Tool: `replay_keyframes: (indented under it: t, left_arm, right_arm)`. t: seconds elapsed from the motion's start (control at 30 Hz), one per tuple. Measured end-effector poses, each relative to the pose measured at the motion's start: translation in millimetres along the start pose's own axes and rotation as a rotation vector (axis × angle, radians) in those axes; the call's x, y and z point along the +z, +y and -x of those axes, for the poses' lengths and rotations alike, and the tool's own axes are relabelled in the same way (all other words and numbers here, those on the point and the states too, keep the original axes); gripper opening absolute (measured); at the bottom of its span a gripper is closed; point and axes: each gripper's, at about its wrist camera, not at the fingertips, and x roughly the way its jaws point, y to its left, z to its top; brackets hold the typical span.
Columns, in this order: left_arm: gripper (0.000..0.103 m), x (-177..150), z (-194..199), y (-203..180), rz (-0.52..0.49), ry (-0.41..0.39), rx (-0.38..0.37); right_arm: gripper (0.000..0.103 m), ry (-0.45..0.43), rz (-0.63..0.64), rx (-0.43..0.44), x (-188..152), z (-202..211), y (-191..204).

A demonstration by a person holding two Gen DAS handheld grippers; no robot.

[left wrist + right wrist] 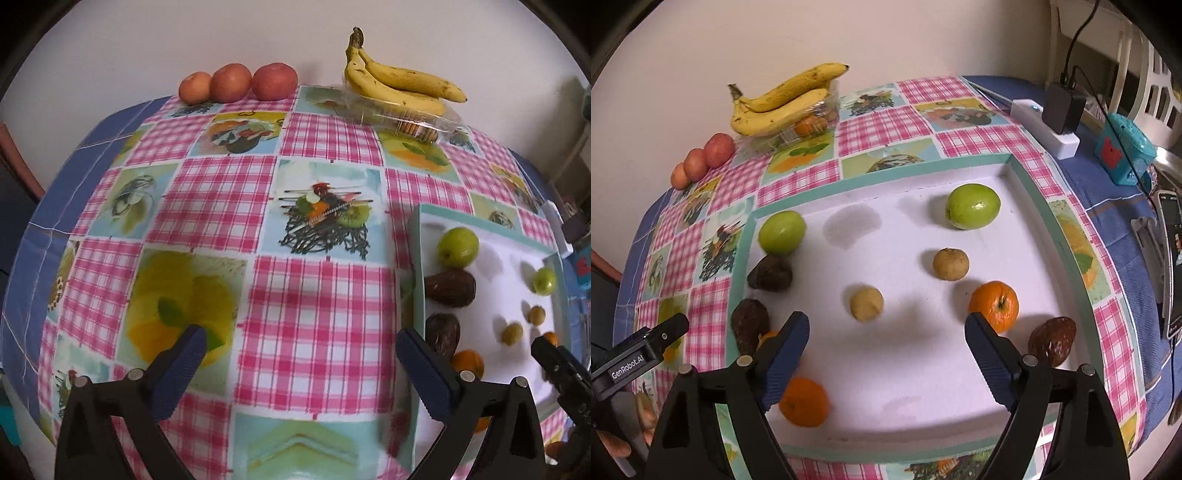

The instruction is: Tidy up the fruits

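A white tray with a teal rim (886,173) (415,258) holds fruit: two green apples (973,206) (782,232), two small tan fruits (950,263) (866,304), oranges (994,305) (804,402), and dark brown avocados (770,273) (1052,340) (750,325). My right gripper (886,332) hangs open over the tray's near half, with nothing between its fingers. My left gripper (299,350) is open above the checked tablecloth (207,192), left of the tray. In the left wrist view a green apple (458,246) and avocado (450,287) lie by the tray's left wall.
Bananas (399,79) rest on a clear plastic box (406,118) at the back, with three red-orange fruits (236,83) by the wall. A white power strip with a black charger (1060,114), a teal box (1123,151) and a phone (1174,262) lie right of the tray.
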Motion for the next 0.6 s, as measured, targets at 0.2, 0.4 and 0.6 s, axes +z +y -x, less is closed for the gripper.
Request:
replay_keyframes:
  t: [0.2, 0.4, 0.6]
  left_arm:
    - [0.103, -13.4, 30.2, 3.6, -0.058, -0.073, 0.139]
    - [0.103, -29.0, 55.1, 8.2, -0.097, -0.115, 0.267]
    - [0.103, -46.2, 72.4, 9.1, -0.138, -0.108, 0.226]
  right_arm:
    - [0.087, -0.037, 0.048, 0.004, -16.8, 23.1, 14.6]
    - [0.087, -0.073, 0.098, -0.032, -39.5, 45.9, 27.0]
    - [0.087, -0.131, 0.086, -0.03, -45.1, 68.0, 29.5]
